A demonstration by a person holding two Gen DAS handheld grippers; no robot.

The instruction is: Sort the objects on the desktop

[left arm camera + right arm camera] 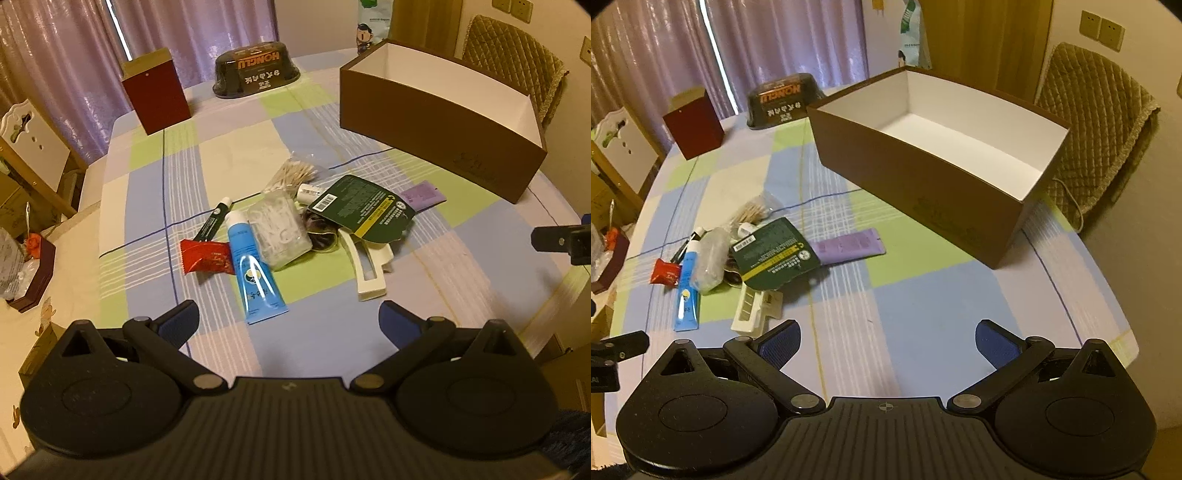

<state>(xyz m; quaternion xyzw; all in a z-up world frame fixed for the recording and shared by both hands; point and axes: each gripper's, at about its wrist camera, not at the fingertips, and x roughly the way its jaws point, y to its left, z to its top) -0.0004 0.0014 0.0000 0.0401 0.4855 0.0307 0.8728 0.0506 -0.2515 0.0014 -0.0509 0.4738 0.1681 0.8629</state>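
Black tub (257, 70) reads HONGLU upside down; left gripper (289, 322) and right gripper (888, 340) both released

left tongs (289, 319): matte black body | ribbed centre panel | two round side housings with oval recesses | triangular cut-outs | silver pivot screws | blue textured fingertips (181, 317) || right tongs (888, 338): same black build | crosshair mark on ribbed panel | blue pads (993, 341) | silver rivets
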